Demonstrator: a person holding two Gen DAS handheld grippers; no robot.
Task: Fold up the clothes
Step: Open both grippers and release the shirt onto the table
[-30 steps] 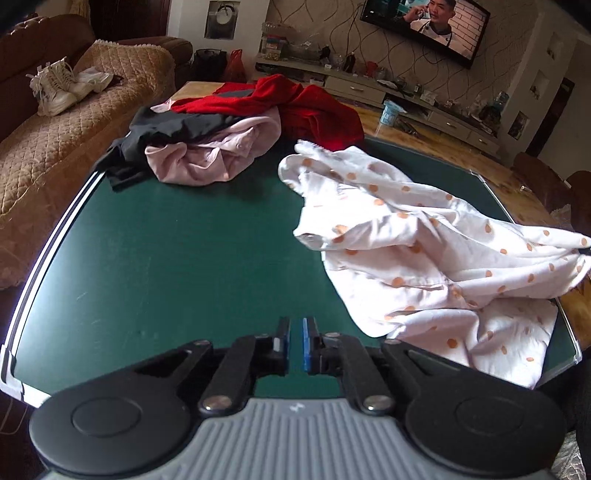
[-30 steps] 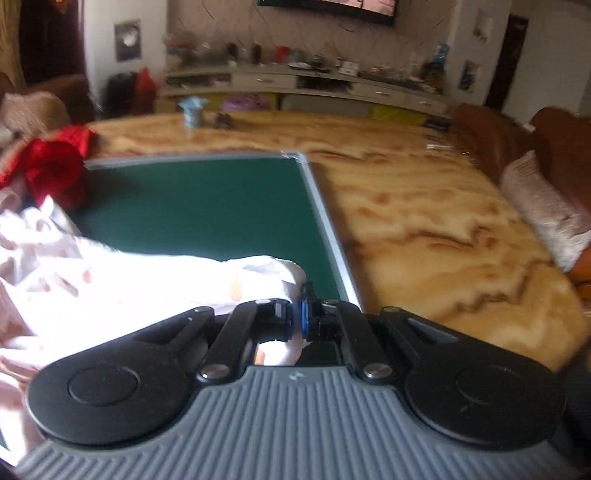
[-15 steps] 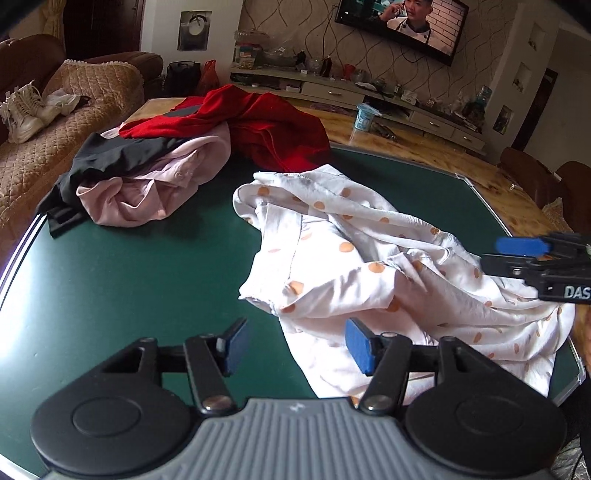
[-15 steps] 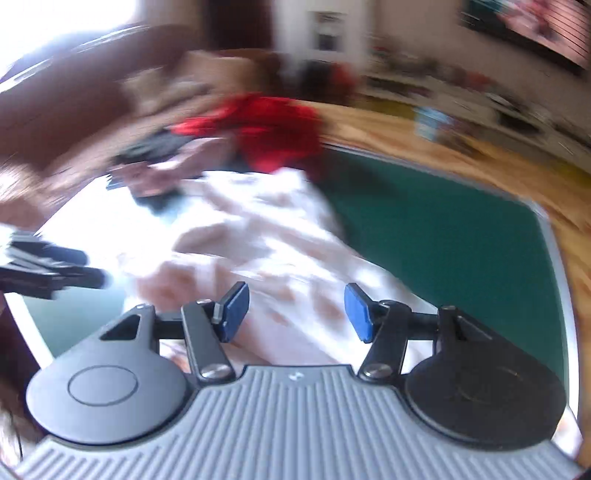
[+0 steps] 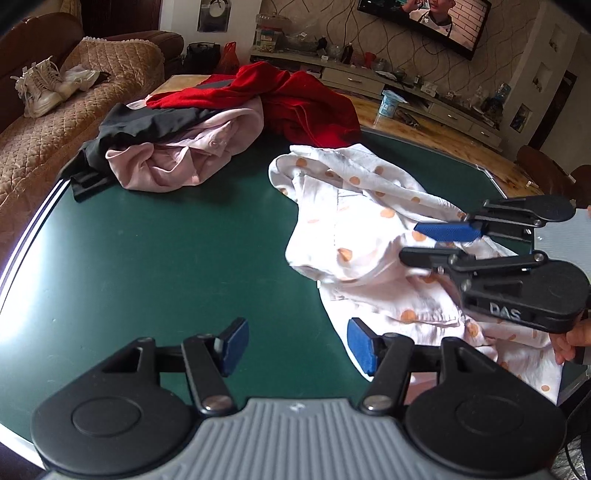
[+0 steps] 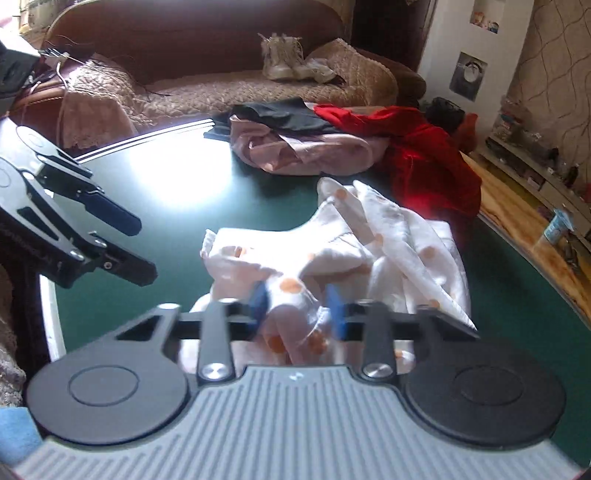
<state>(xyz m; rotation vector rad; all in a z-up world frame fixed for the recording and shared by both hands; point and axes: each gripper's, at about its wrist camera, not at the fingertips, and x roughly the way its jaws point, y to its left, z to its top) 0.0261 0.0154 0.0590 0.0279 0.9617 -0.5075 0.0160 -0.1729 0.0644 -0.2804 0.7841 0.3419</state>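
Four garments (image 5: pixel 369 236), two shoes (image 5: pixel 44 88) — one cup (image 5: pixel 388 103)

We see a home living room: a quilt-covered sofa (image 5: pixel 44 140), a wall-mounted television (image 5: pixel 424 22), a long media cabinet (image 5: pixel 369 79), and a green-topped table (image 5: pixel 166 258).

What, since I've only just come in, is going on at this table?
A person is folding clothes with a handheld gripper in each hand. The right gripper is over a white polka-dot shirt crumpled on the green table, and its jaws are closing with a fold of it between them. The left gripper hangs open by the shirt's near edge, holding nothing. A pile of pink, black and red clothes lies at the far side.
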